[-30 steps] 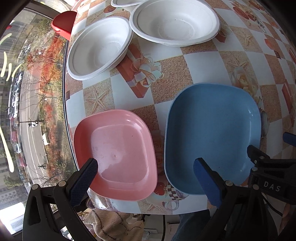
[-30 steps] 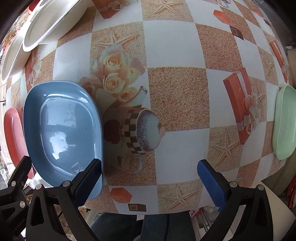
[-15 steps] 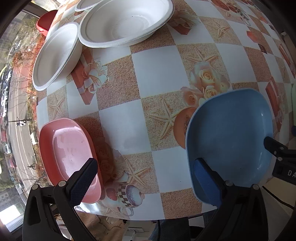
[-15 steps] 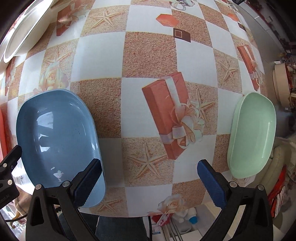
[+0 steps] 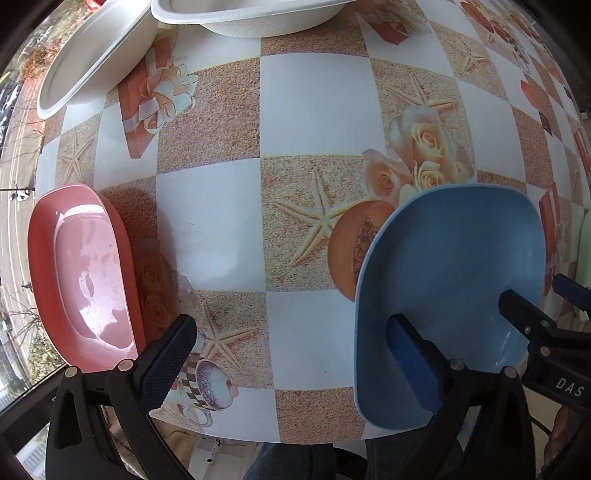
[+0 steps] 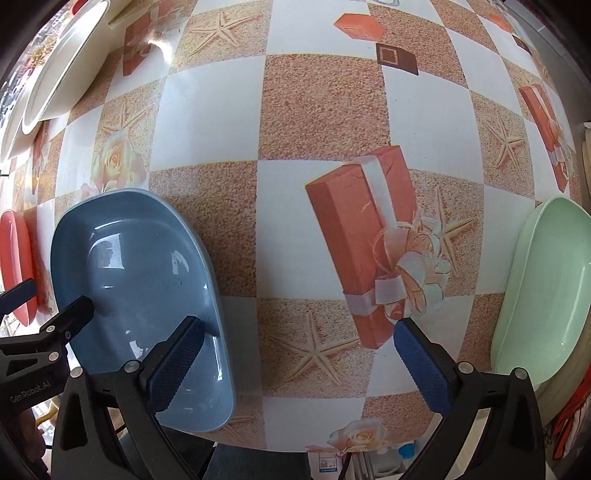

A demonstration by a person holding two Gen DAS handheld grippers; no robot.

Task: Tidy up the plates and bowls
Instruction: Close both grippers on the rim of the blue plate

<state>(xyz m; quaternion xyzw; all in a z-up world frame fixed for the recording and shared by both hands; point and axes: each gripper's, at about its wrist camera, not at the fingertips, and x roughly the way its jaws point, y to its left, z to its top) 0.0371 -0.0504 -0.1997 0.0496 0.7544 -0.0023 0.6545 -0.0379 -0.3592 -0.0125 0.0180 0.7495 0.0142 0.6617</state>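
Note:
A blue plate (image 5: 454,273) lies near the table's front edge, also in the right wrist view as the blue plate (image 6: 140,280). My left gripper (image 5: 291,354) is open, with its right finger over the blue plate's bowl and its left finger near a pink plate (image 5: 81,273). My right gripper (image 6: 299,362) is open too, its left finger over the blue plate's right rim. A green plate (image 6: 546,280) sits at the table's right edge. Two white bowls (image 5: 251,14) stand at the back left.
The patterned tablecloth (image 6: 325,118) covers the table between the blue and green plates. A window with a street far below borders the table's left side (image 5: 14,192). The other gripper's black frame (image 5: 543,339) is close beside the blue plate.
The blue plate has slid right, away from the pink plate and toward the green one. Both grippers moved right with it and stayed open.

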